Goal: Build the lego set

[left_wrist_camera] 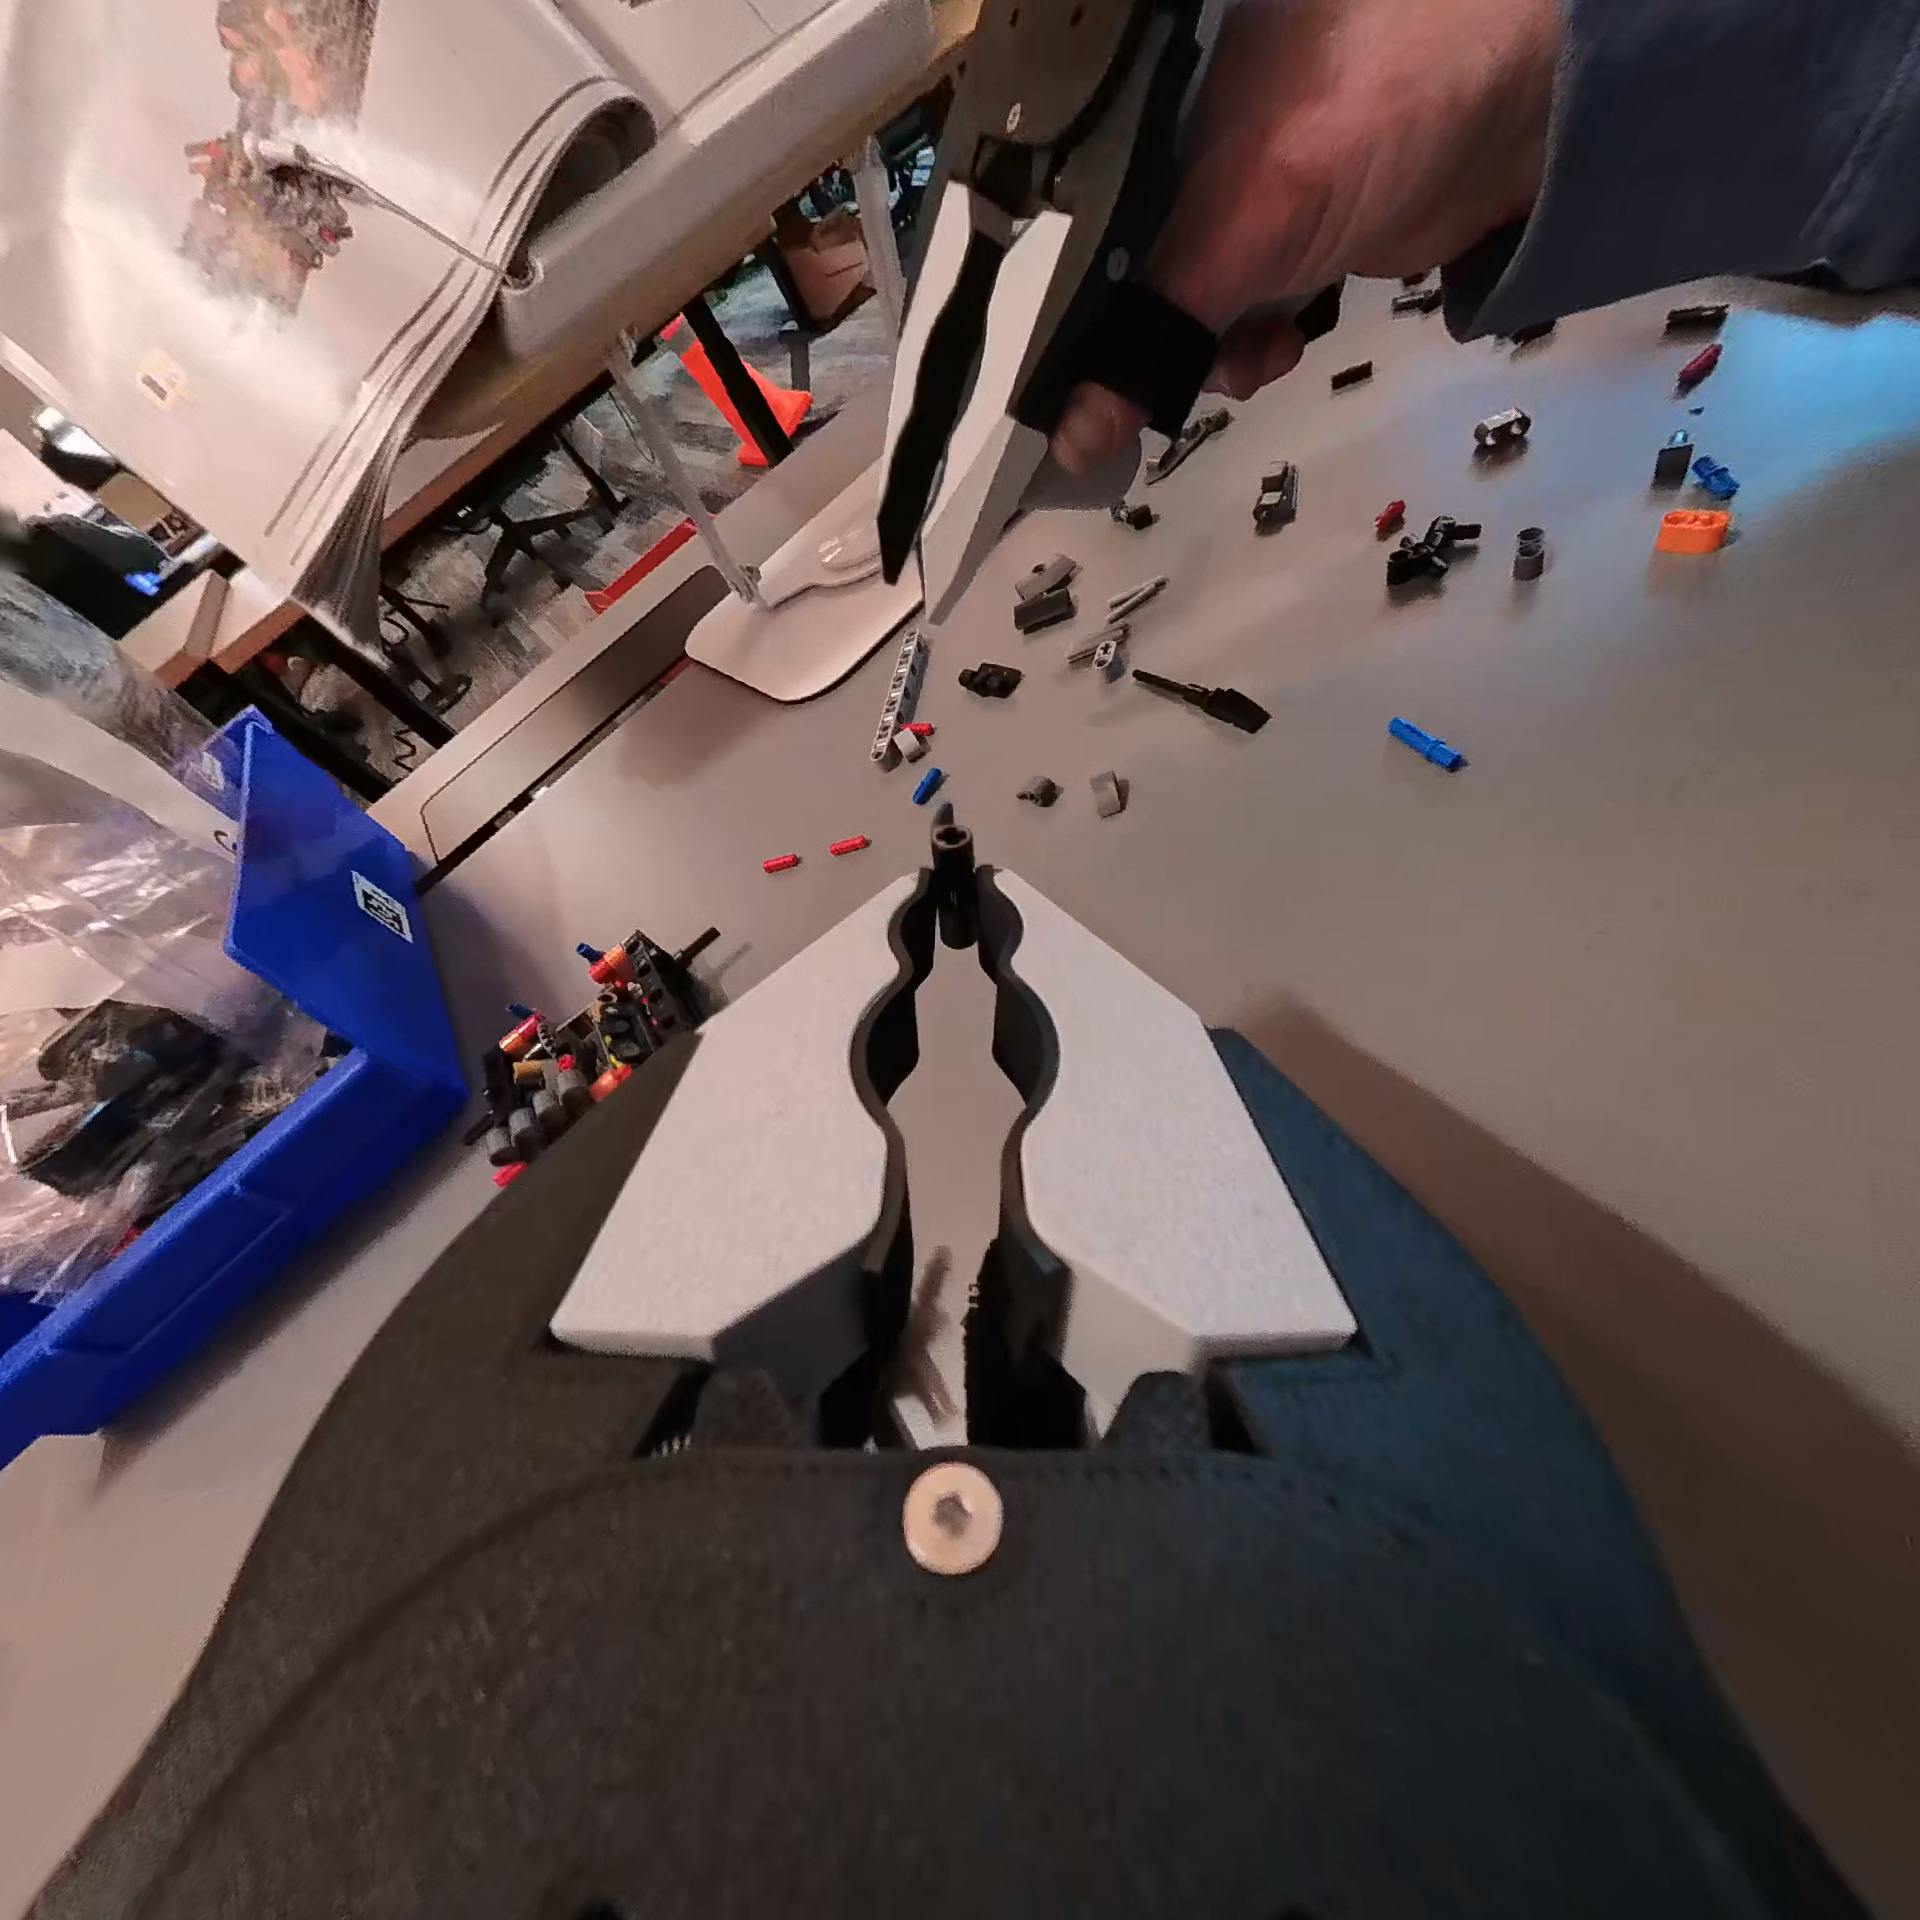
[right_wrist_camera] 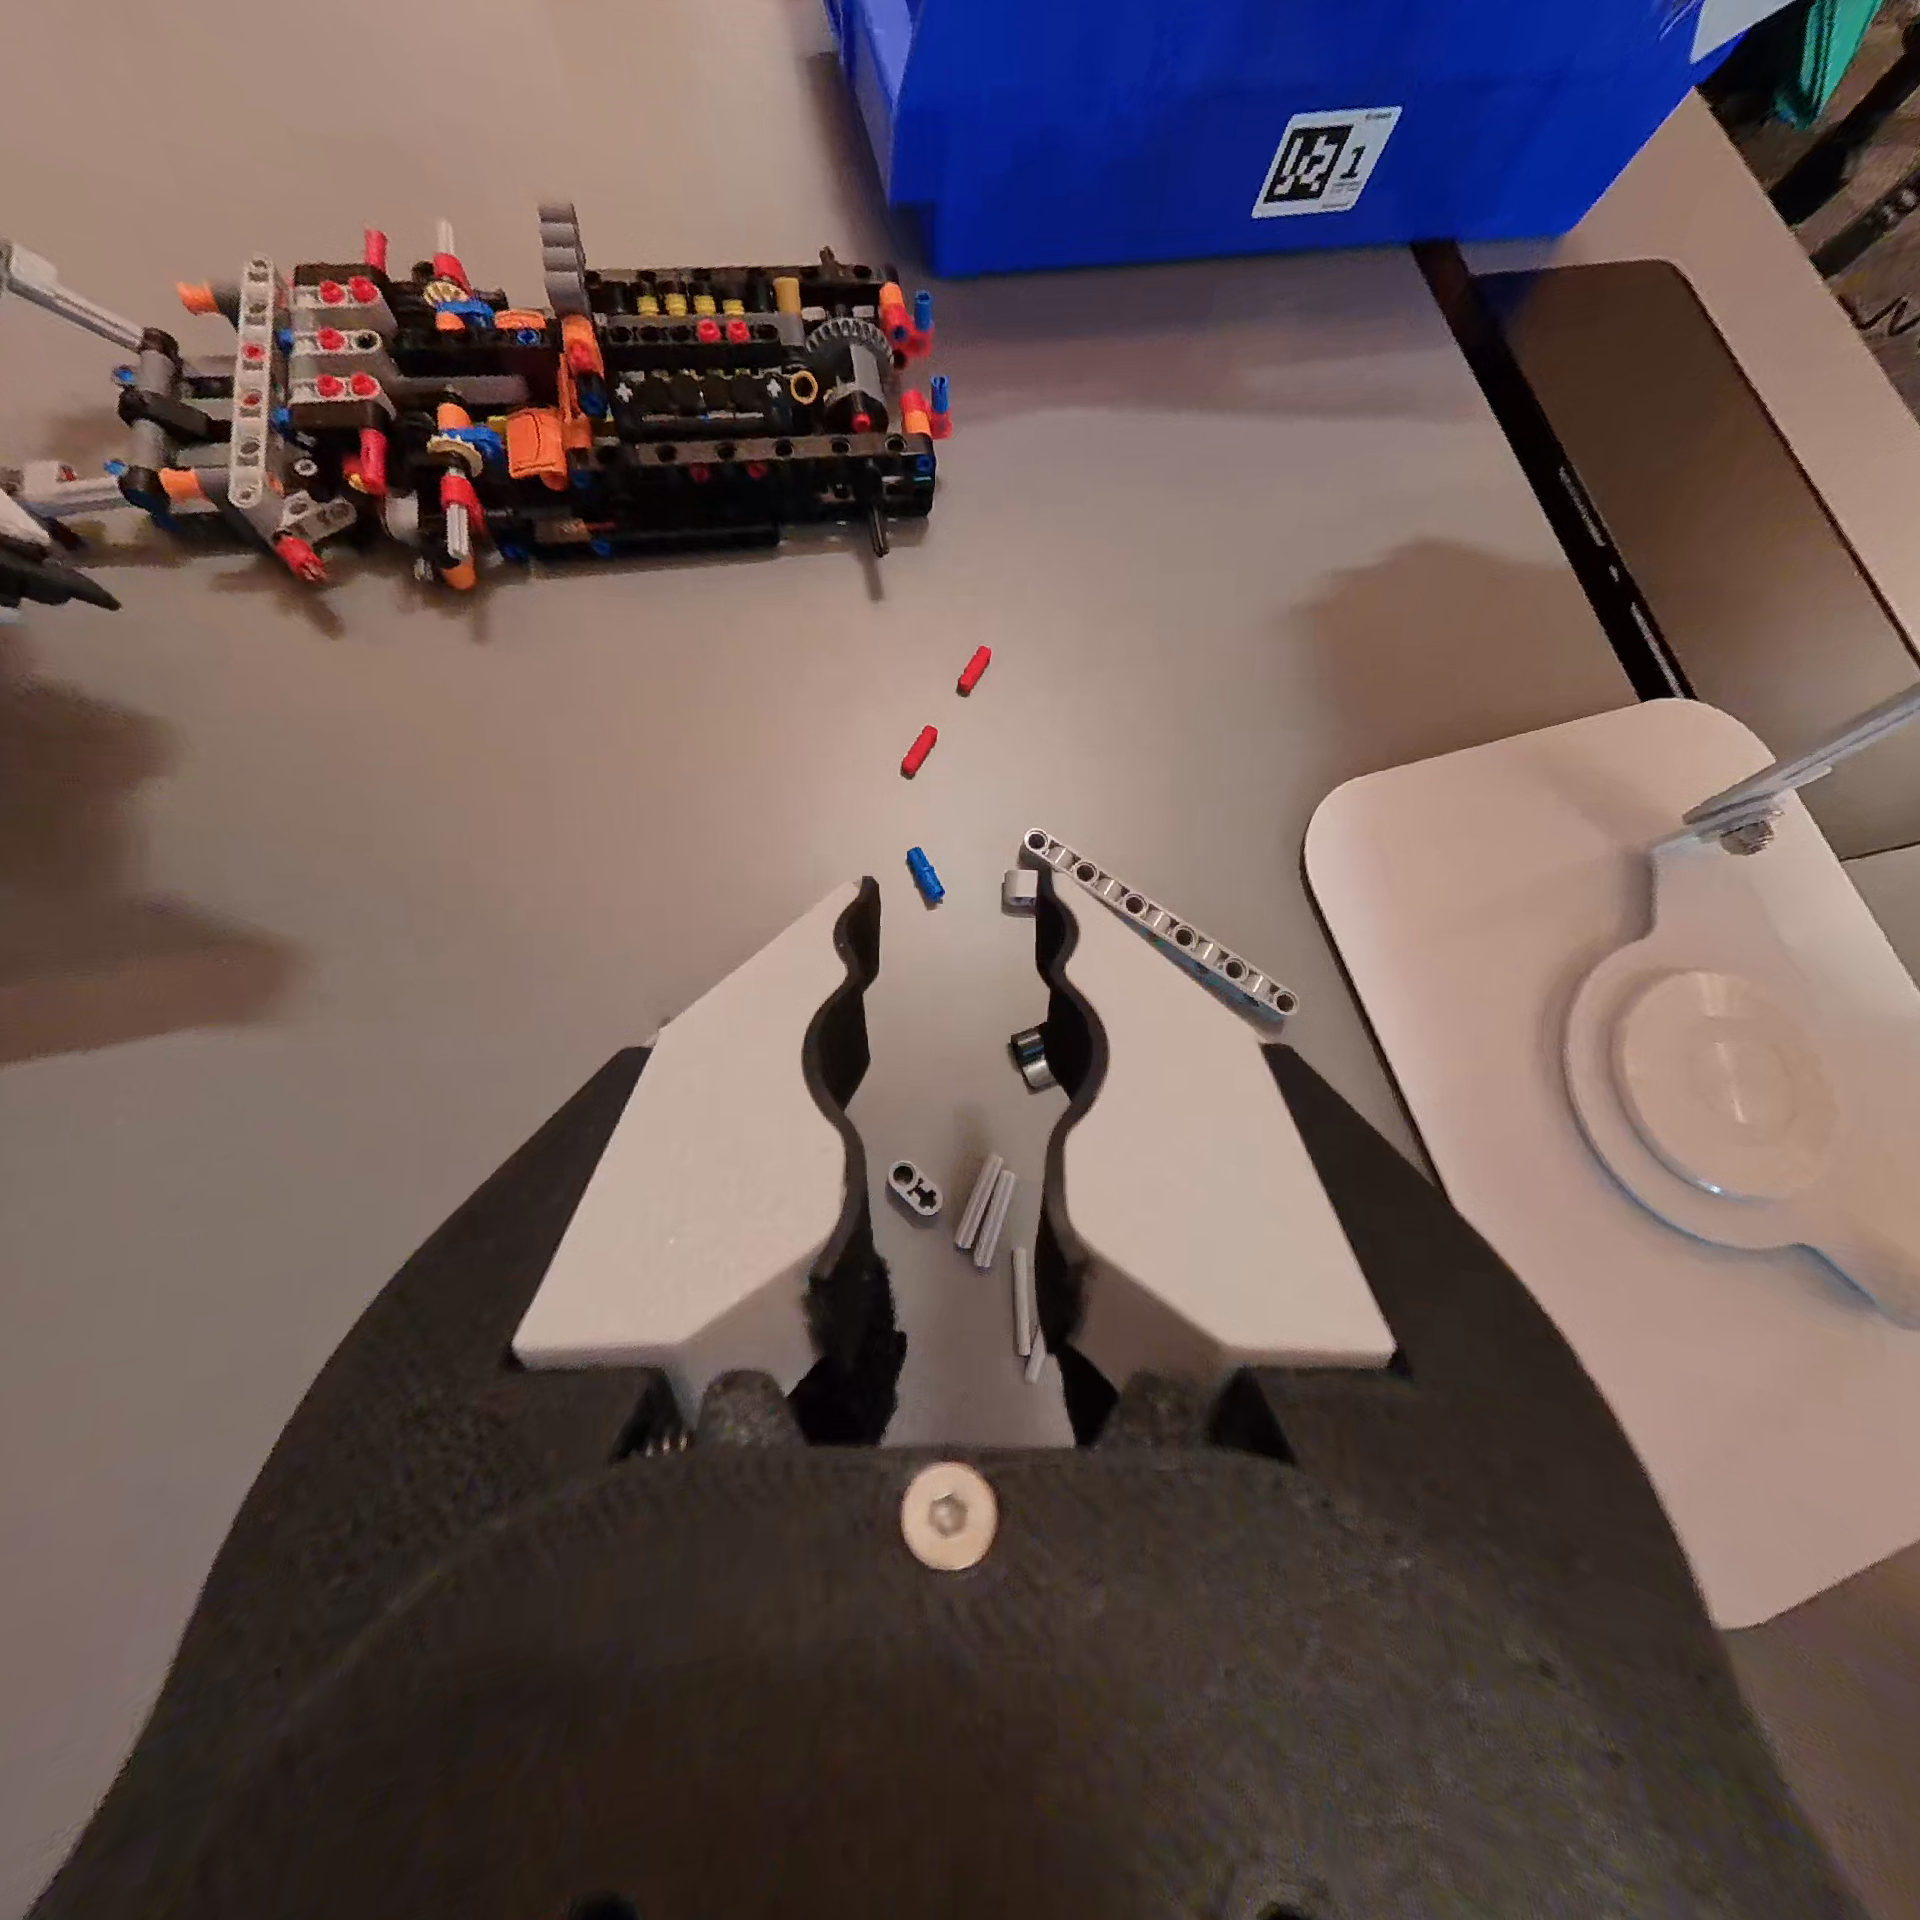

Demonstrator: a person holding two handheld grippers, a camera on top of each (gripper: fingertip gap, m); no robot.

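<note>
Your left gripper (left_wrist_camera: 953, 896) is clenched on a small black plastic connector pin (left_wrist_camera: 953, 878), pinched right at the fingertips with its hollow end poking out past them. Keep that squeeze steady, there is very little of the pin inside the jaws. Your right gripper (right_wrist_camera: 956, 899) hangs released above the grey table (right_wrist_camera: 623, 831), jaws apart with nothing between them. Just ahead of its tips lies a short blue plastic pin (right_wrist_camera: 925, 874); two small red plastic pins (right_wrist_camera: 920, 749) sit farther out in line. If blue is your pick, I'd drop straight down and straddle it. Mind the long light-grey holed beam (right_wrist_camera: 1158, 928) touching your right finger's outer side, and the grey axles (right_wrist_camera: 987, 1200) lying under the jaws. The half-built black, orange and red lego chassis (right_wrist_camera: 582, 405) waits well ahead to the left, beside the blue plastic bin (right_wrist_camera: 1143, 156).
</note>
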